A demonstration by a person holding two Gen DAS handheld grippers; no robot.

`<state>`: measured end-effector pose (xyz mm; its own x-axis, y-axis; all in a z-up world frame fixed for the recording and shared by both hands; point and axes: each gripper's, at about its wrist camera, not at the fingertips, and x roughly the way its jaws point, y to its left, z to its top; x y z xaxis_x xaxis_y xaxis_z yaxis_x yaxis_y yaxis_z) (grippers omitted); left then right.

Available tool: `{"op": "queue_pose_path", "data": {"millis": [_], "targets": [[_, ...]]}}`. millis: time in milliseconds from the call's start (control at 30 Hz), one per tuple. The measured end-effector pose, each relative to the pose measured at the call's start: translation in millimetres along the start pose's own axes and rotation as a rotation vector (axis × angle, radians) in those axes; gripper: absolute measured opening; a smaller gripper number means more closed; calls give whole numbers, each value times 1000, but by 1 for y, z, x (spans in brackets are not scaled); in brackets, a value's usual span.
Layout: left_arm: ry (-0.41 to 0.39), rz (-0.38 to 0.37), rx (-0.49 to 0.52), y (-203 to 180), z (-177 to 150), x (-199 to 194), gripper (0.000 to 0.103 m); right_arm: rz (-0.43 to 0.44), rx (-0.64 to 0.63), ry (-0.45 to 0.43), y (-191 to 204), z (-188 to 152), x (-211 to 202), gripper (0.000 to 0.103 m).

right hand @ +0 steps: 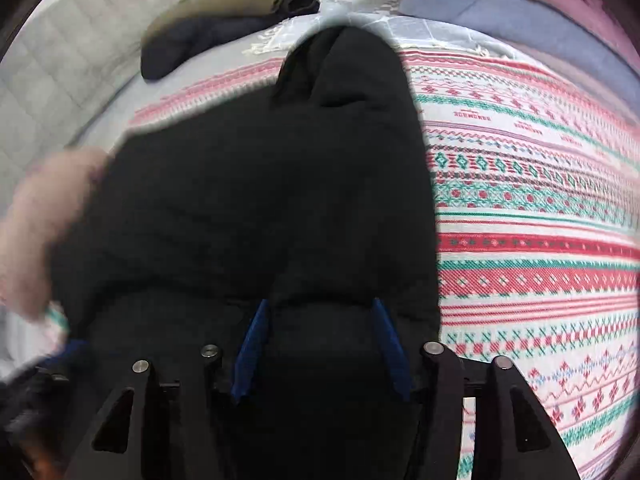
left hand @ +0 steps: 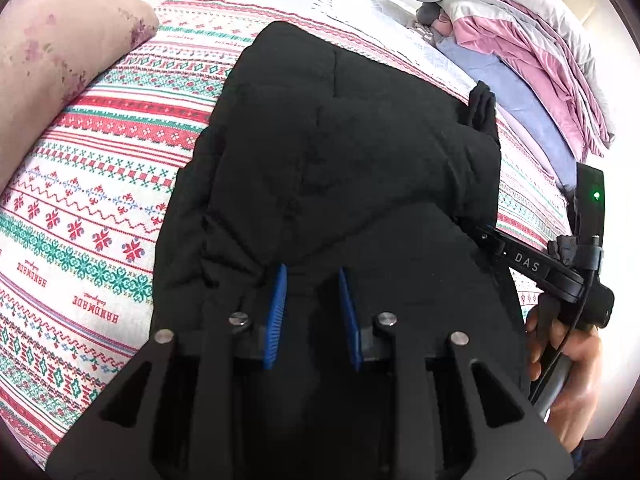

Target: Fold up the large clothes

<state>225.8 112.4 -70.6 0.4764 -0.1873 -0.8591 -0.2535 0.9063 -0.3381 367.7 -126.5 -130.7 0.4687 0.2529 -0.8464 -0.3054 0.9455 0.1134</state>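
Currently I see the black padded coat (left hand: 332, 168) lying part-folded on the patterned bedspread (left hand: 92, 208), a sleeve laid across its body. My left gripper (left hand: 314, 312) hangs over the coat's near edge, blue pads (left hand: 278, 312) narrowly apart; whether cloth is pinched I cannot tell. My right gripper (right hand: 320, 344) stands wider over the same coat, nothing visibly clamped. Folded bedding (left hand: 520, 52) is stacked beyond; a floral pillow (left hand: 60, 52) lies beside.

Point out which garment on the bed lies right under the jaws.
The black quilted jacket, spread on the patterned bedspread beneath both sets of jaws. The dark and olive garments sit bunched at the far edge; the pink bedding pile lies to the side.
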Motion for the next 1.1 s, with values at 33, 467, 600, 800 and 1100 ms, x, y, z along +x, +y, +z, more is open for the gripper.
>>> {"op": "queue_pose_path", "data": {"millis": [33, 467, 600, 800, 1100], "targets": [[2, -5, -4, 1, 1, 1, 30, -5, -3, 5, 1, 1, -1, 56], [12, -44, -25, 9, 2, -1, 30, 123, 54, -102, -20, 104, -21, 57], [9, -49, -21, 11, 1, -3, 30, 46, 50, 31, -8, 103, 72, 67], [8, -45, -12, 9, 1, -3, 30, -33, 15, -20, 7, 101, 59, 67], [3, -61, -10, 12, -1, -6, 30, 162, 62, -100, 13, 3, -65, 67]]}}
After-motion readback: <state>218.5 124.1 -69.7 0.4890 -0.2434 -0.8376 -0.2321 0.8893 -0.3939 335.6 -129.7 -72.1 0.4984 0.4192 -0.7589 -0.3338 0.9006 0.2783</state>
